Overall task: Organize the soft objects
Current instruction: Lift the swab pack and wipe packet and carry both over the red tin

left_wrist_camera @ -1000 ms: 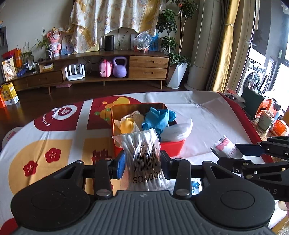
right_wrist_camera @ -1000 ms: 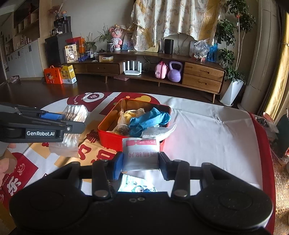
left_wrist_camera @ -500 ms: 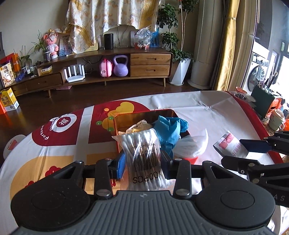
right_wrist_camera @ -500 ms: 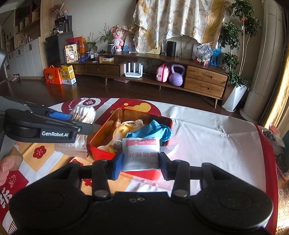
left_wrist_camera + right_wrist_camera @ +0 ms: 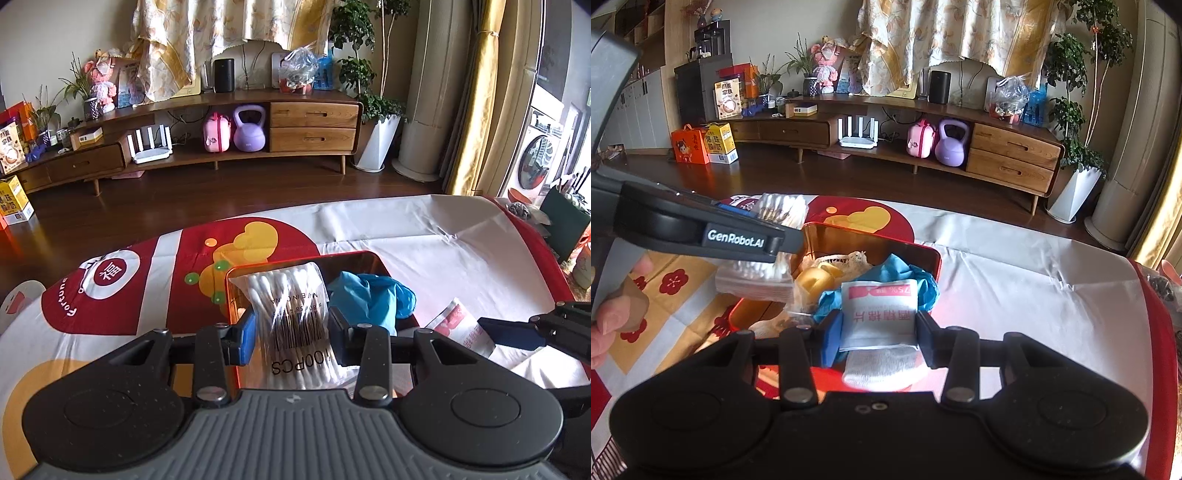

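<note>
My left gripper [image 5: 291,330] is shut on a clear bag of cotton swabs [image 5: 291,310] and holds it over the left part of the red tin box [image 5: 354,257]. My right gripper [image 5: 879,328] is shut on a white and pink alcohol-pad packet [image 5: 879,314], held over the near right part of the same box [image 5: 925,251]. The box holds a blue glove [image 5: 905,269], a yellow item [image 5: 812,278] and lace fabric [image 5: 849,258]. A white sock [image 5: 875,367] lies under the right gripper. The left gripper and its bag also show in the right wrist view [image 5: 768,236].
The table carries a red, yellow and white cloth [image 5: 406,229]. A dark green holder [image 5: 561,225] and cups stand at the table's right edge. A wooden sideboard [image 5: 221,147] is across the floor behind.
Both grippers moved forward with their loads and now hang over the red box. The box looks closer and lower in both views.
</note>
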